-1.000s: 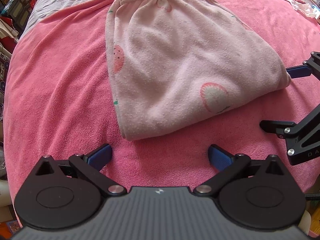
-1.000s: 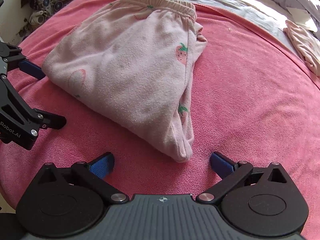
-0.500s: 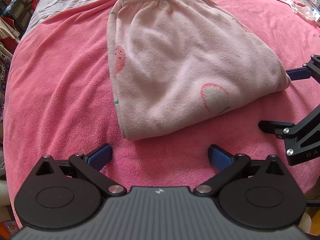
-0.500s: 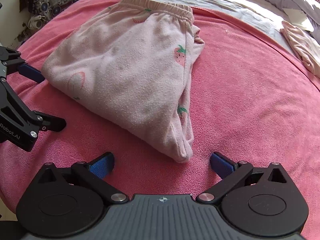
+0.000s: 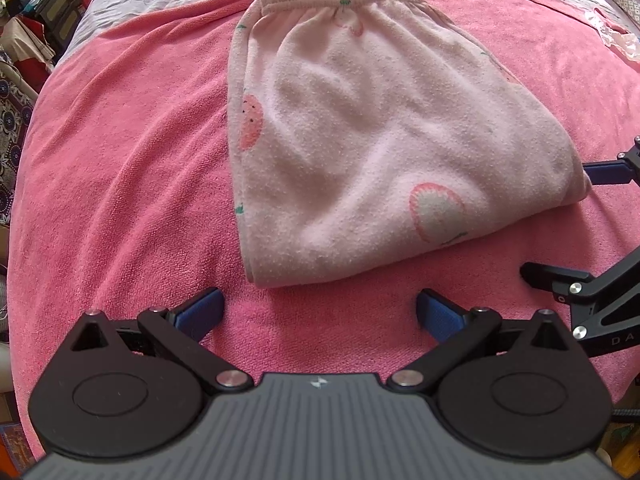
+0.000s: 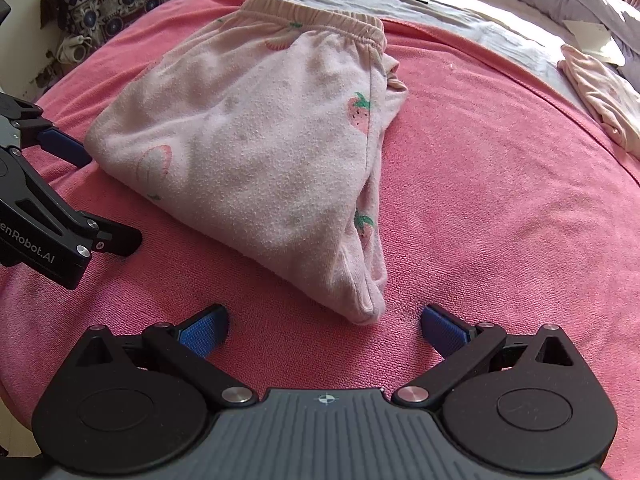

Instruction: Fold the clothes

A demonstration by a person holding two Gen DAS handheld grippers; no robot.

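The left gripper (image 5: 318,310) has matte black linkage arms on round black housings, silver pivot screws, textured blue finger pads (image 5: 200,312) and a ribbed grey body with a small white mark at its front edge. The right gripper (image 6: 324,326) is built alike, its grey body bearing a crosshair mark. White lettering reading "enRobot.AI" runs along the left gripper's black side arm in the right wrist view.

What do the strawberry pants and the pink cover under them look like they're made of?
Strawberry pants: looks like soft fleece or flannel knit, matte, with a pilled, nubbly nap, a gathered elastic waistband and printed strawberries. Pink cover: looks like terry or microfiber towelling, matte, with a fine looped pile that shows brush streaks. Exact fibre cannot be told from the pictures.
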